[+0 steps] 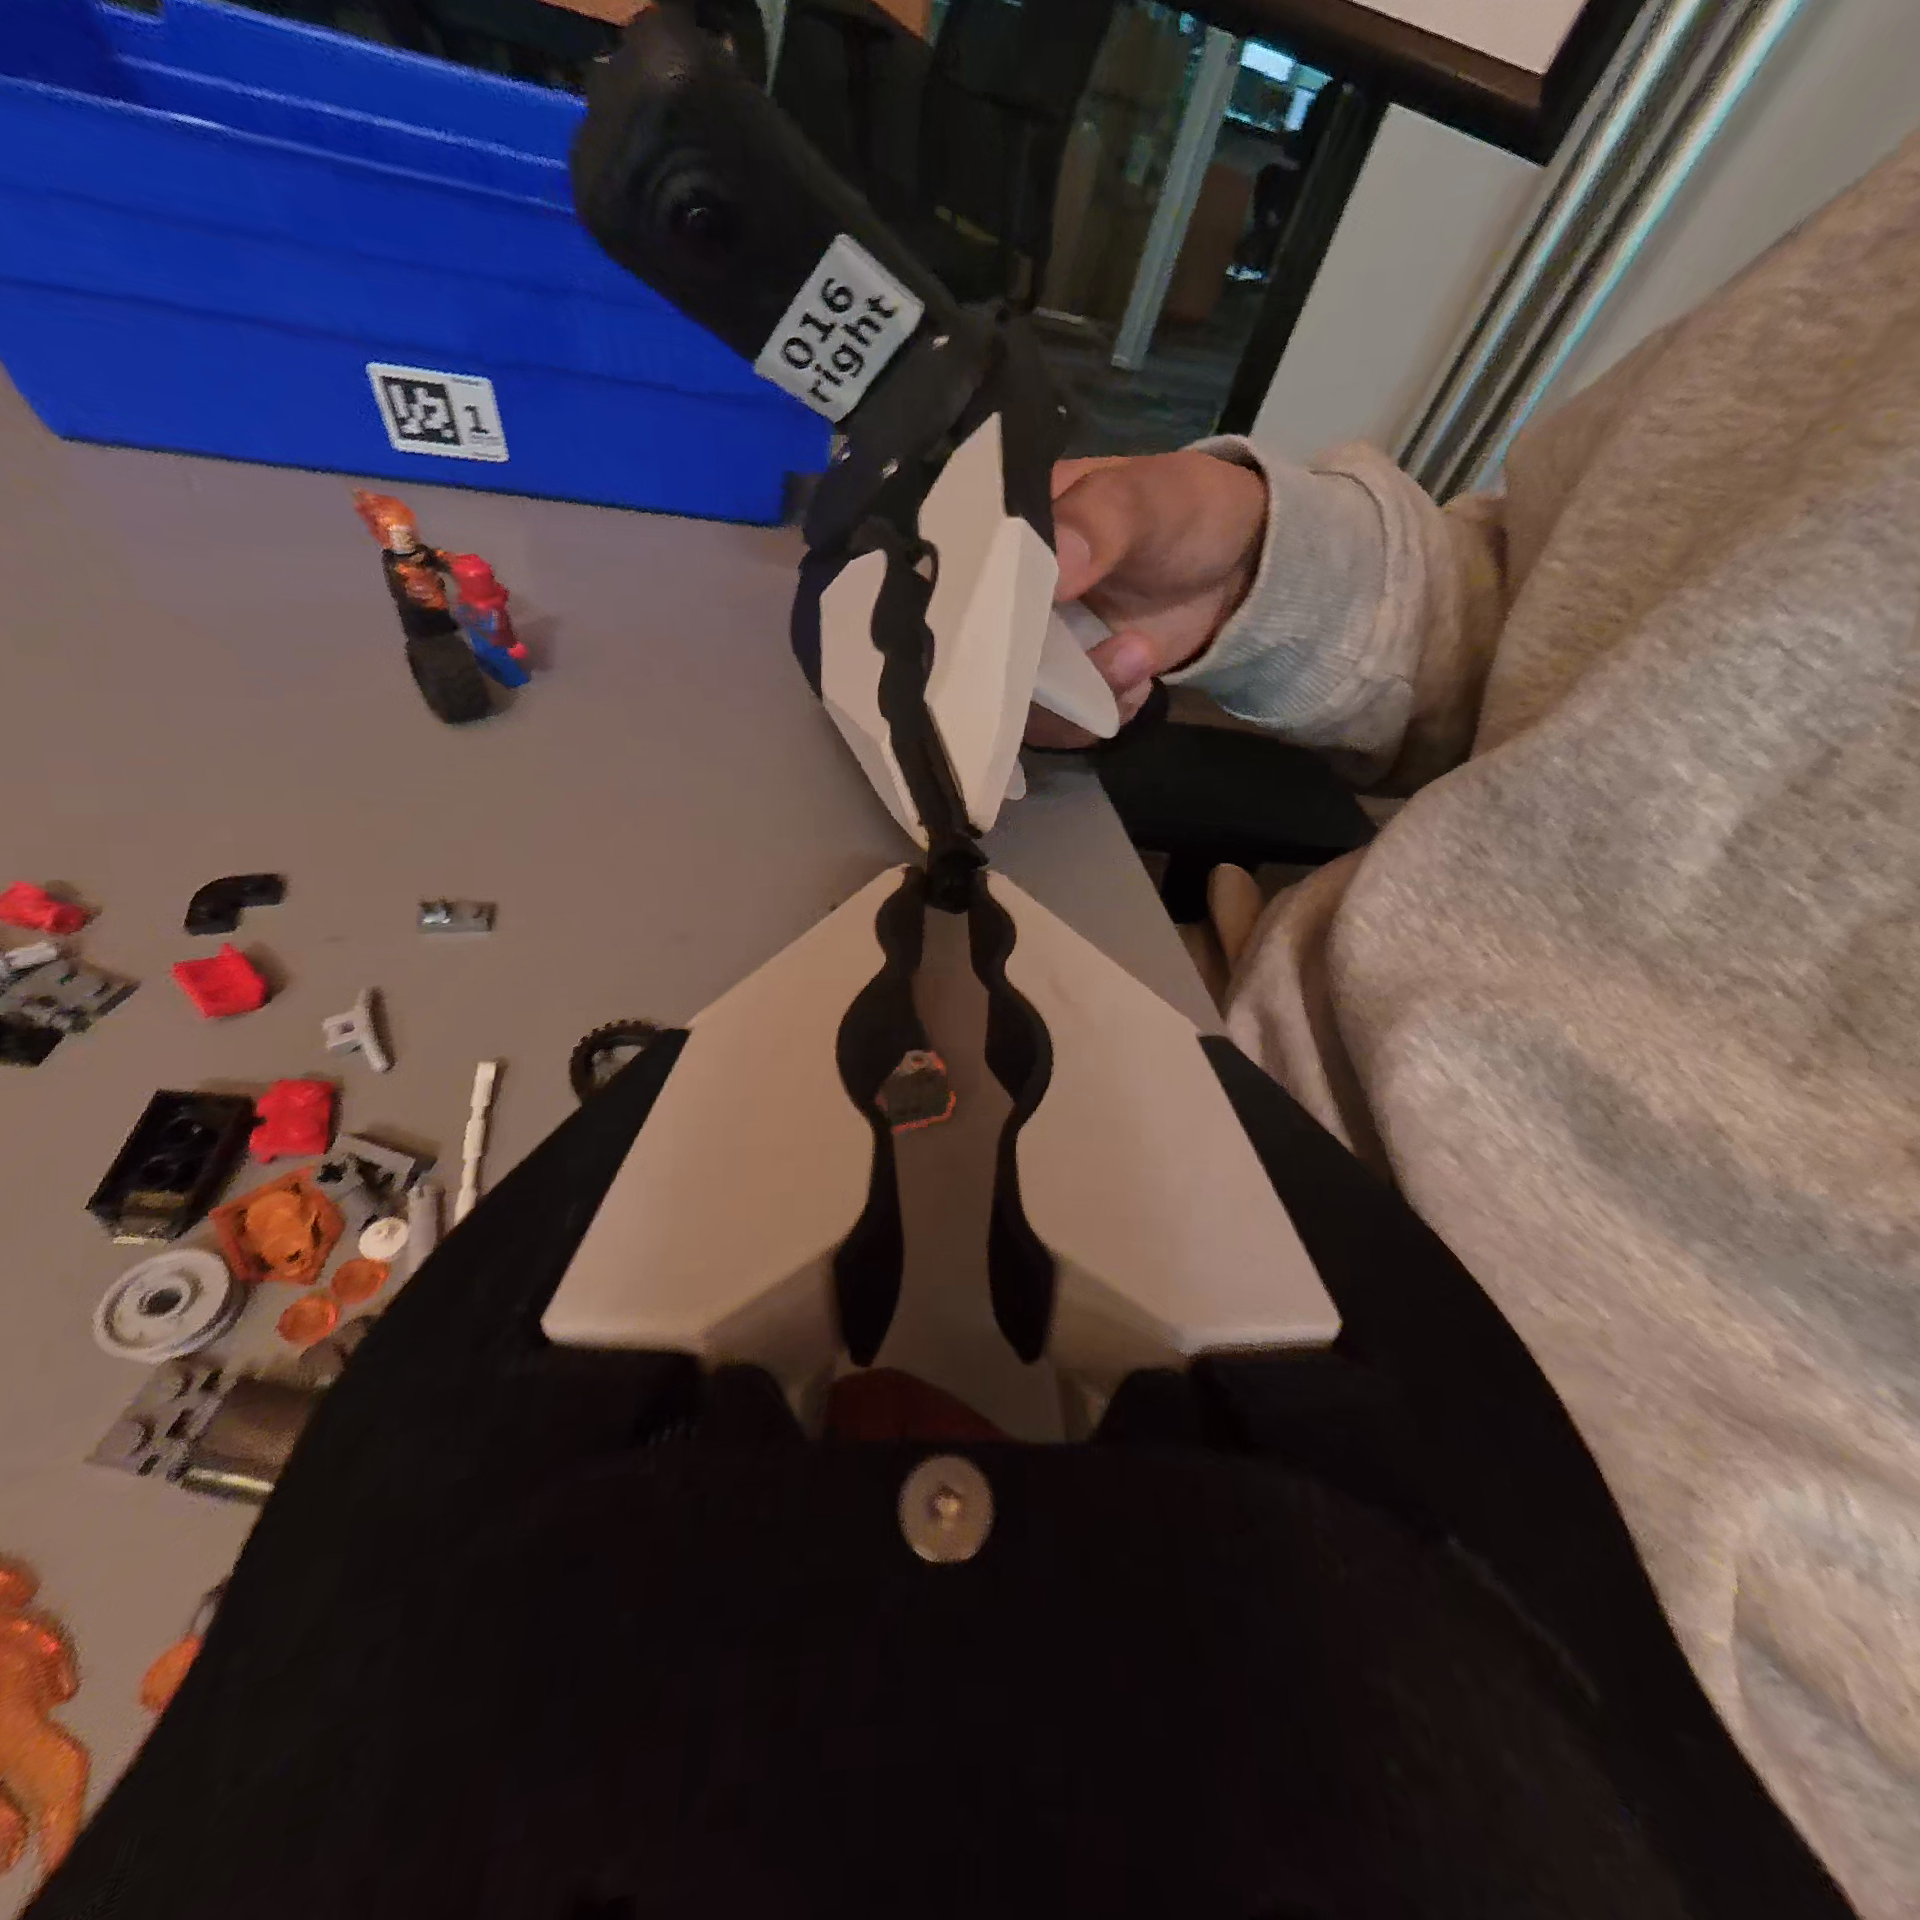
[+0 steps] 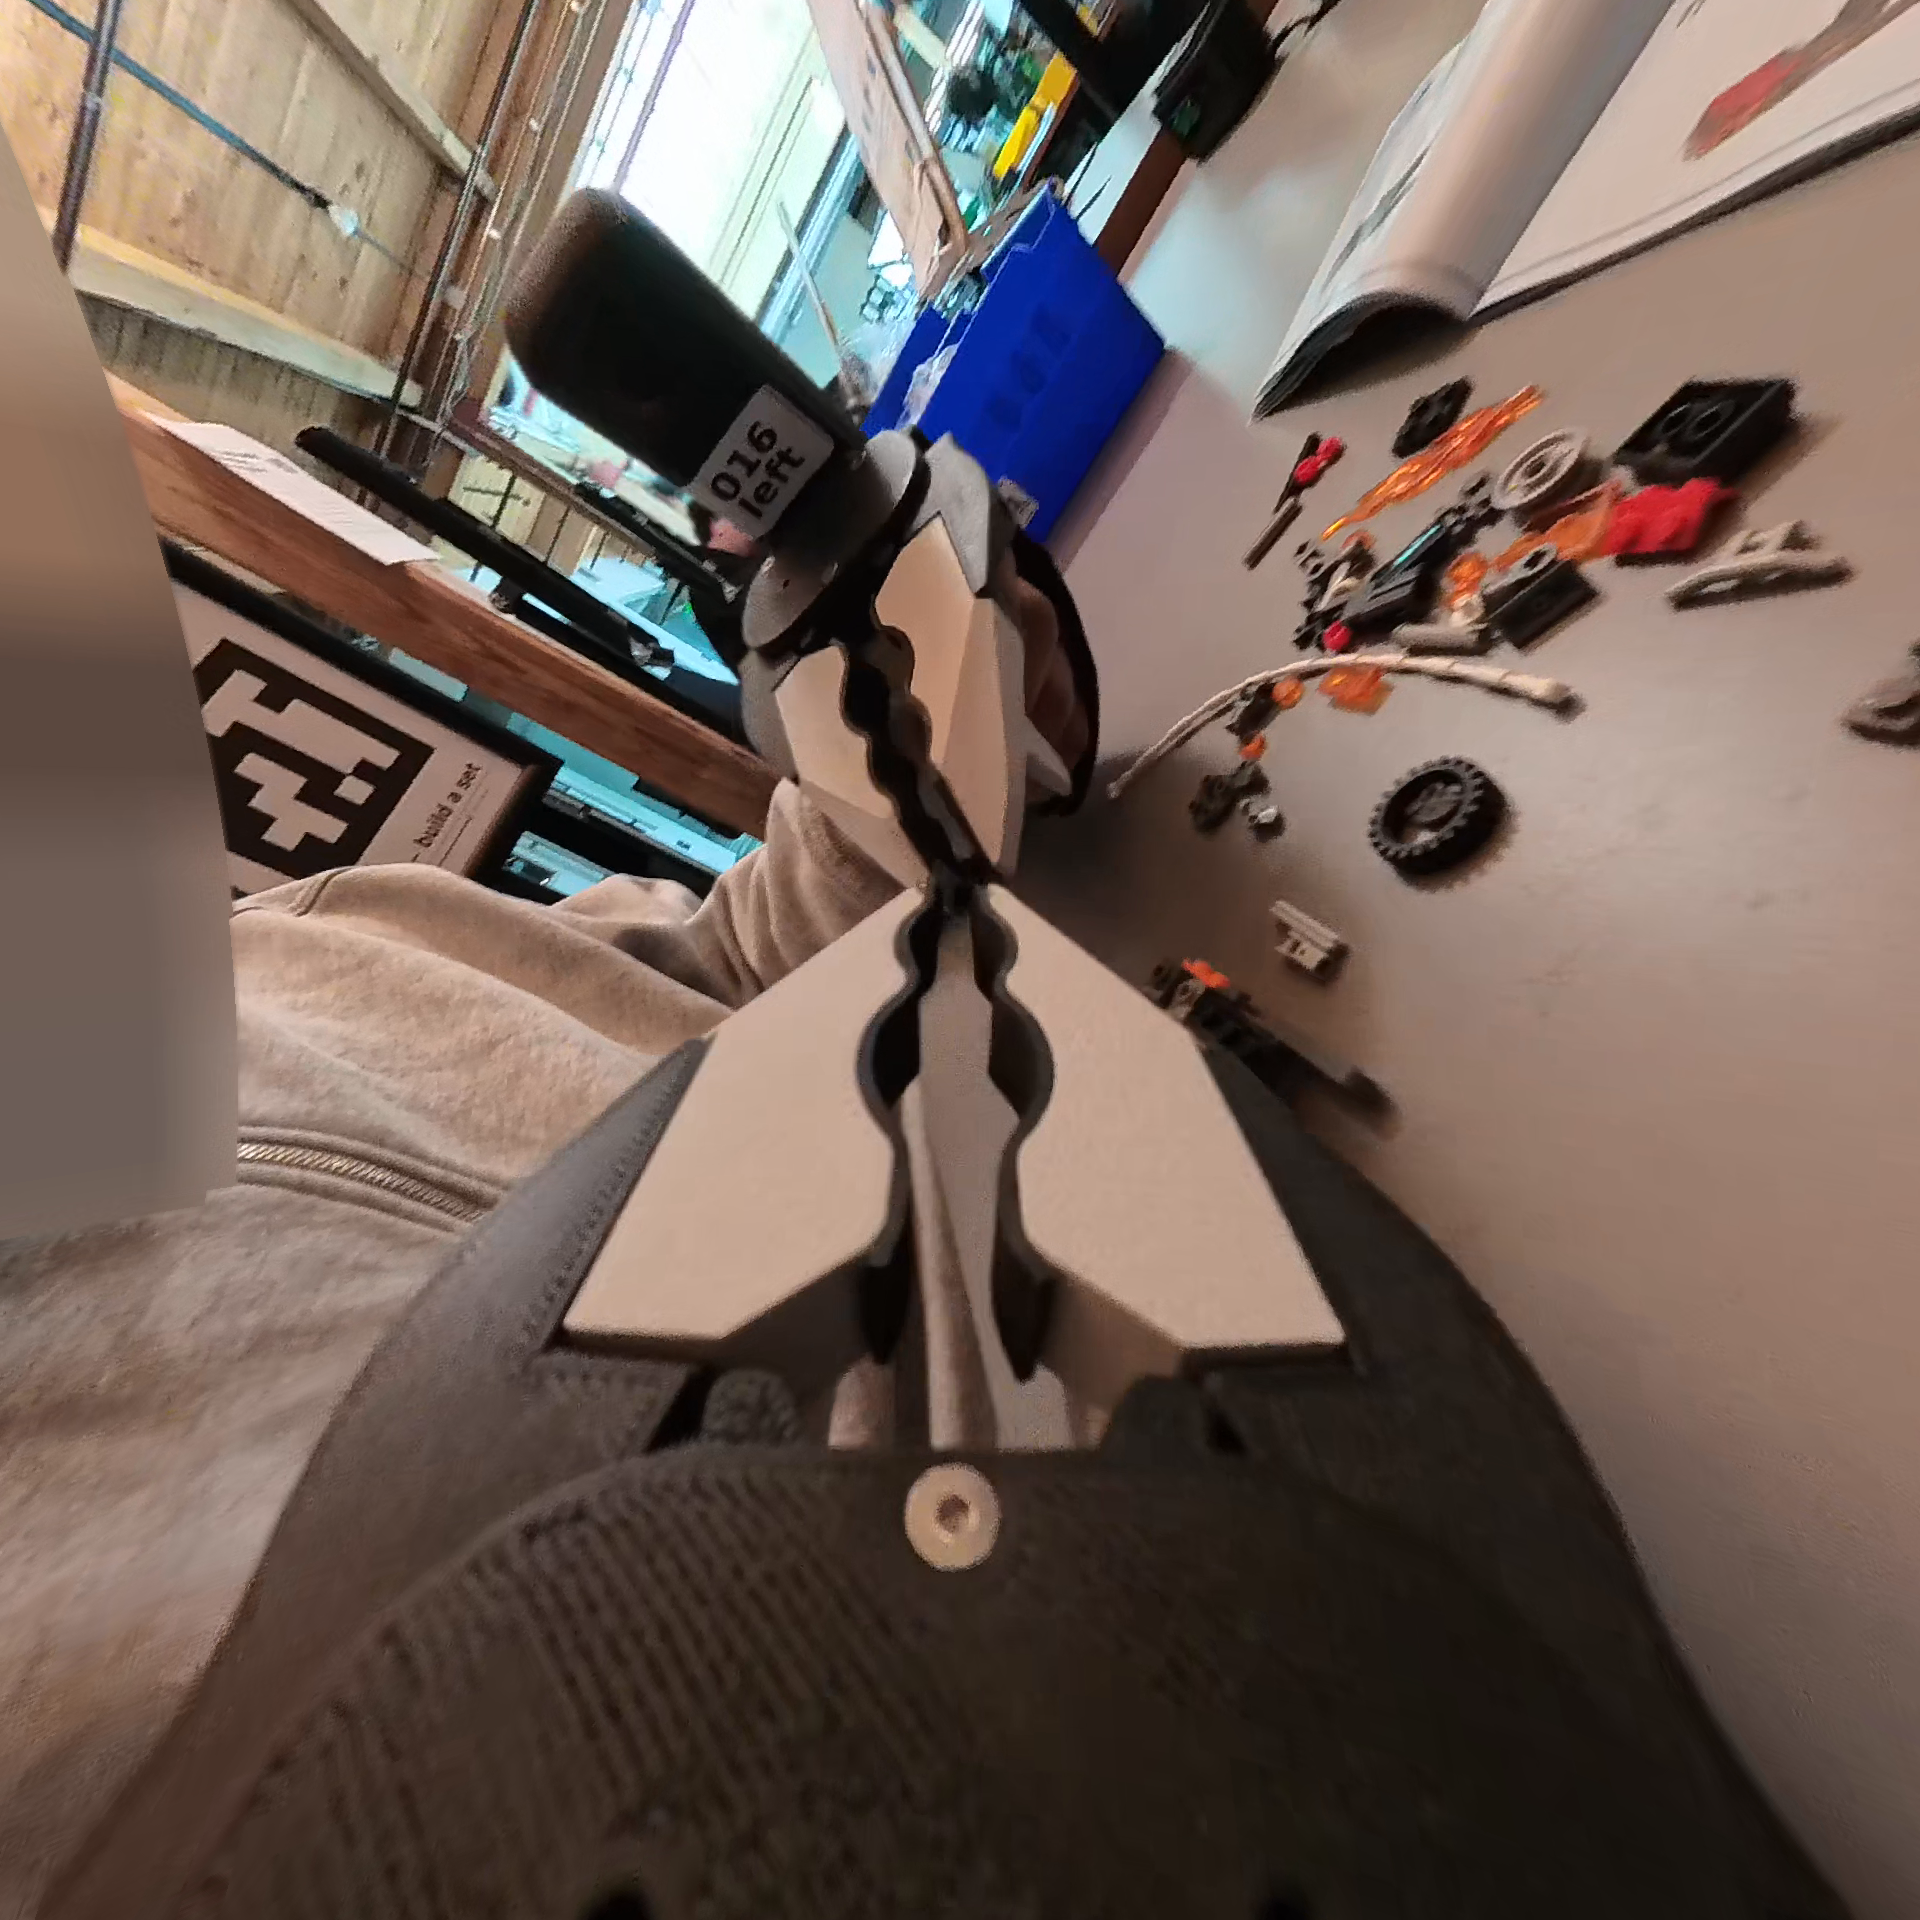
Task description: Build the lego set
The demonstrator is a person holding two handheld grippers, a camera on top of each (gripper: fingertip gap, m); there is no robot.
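Grey tabletop fills the left wrist view, and above its near edge the left gripper meets the right gripper tip to tip, both pinched together on one small black piece held in the air between them. A bare hand in a beige sleeve grips the right tool's handle. Behind them stands a blue bin, with two small figures on the table in front of it. Loose parts lie to the left: red bits, a black block, orange clear pieces and a grey wheel hub. In the right wrist view the right gripper again touches the left gripper at the tips, on the same tiny dark piece, though blur hides its shape. Beyond, on the table, sit a black tyre, a bent grey hose, scattered orange and black parts and an open booklet. A beige jumper blocks the lower left.
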